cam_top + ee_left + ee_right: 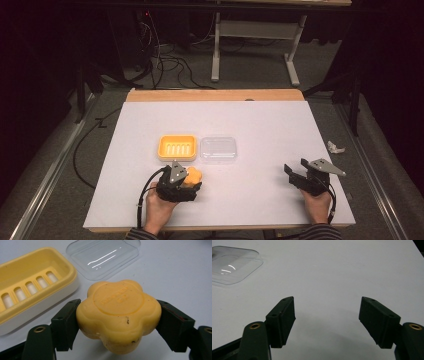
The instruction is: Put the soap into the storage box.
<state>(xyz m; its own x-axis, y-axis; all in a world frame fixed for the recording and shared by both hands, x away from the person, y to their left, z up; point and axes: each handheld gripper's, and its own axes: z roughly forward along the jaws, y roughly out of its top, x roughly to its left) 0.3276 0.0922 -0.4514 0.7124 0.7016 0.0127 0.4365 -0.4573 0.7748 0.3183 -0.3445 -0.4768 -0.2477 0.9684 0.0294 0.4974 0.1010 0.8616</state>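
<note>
Flower-shaped orange soap (pixel 118 315) sits clamped between the two black jaws of the left tongs (pixel 117 322), one jaw pressed on each side, faint embossed round stamp on top, few dark specks on its side. In the high view the soap (pixel 193 176) is at the front-left of the white worktop (pixel 260 120), just in front of the soap dish. Can't tell if the soap's underside touches the worktop or is lifted slightly.

Yellow soap dish (pixel 30 287) just left of and beyond the soap in the left gripper view, slotted yellow insert in a white base, nothing in it. High view: dish (pixel 177 147) near worktop centre, slightly left.

Clear plastic lid (pixel 105 257) lies flat on the worktop just beside the dish, on its right side in the high view (pixel 218 149); the two look close to touching, can't say for sure. Lid corner also seen at upper left of the right gripper view (pixel 233 265).

Left tongs (pixel 186 181) held by the person's left hand (pixel 159 206), cable looping off toward the front edge.

Right tongs (pixel 328 320) wide open, nothing between the jaws, bare white worktop beneath. High view: right tongs (pixel 296 174) at front-right, well apart from lid and dish, held by the right hand (pixel 316 205).

Small crumpled white scrap (pixel 336 147) on the floor off the worktop's right edge.
</note>
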